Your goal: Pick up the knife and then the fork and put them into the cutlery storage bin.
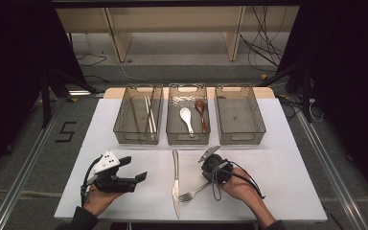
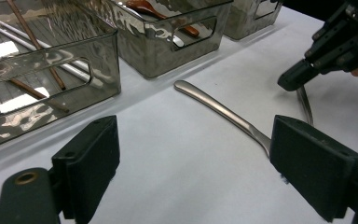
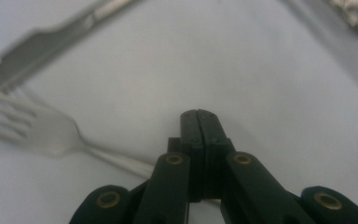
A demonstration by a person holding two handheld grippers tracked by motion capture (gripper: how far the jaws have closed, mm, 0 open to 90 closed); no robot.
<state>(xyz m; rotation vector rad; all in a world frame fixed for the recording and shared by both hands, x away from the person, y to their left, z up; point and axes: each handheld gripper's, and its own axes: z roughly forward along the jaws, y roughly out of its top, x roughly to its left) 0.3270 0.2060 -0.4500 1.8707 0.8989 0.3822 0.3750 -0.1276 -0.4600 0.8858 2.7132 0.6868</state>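
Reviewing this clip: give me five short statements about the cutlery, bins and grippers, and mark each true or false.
1. The right gripper has its jaws shut on the fork handle. True.
2. The knife lies in a bin. False: it lies on the table.
3. The right bin holds the spoons. False: the white spoon and brown spoon are in the middle bin.
4. The left gripper has open jaws. True.
5. The chopsticks lie in the left bin. True.

The left gripper (image 1: 141, 176) is held low and level in the left hand (image 1: 96, 197), jaws spread wide. The right gripper (image 3: 198, 114) is angled down, jaws pressed together.
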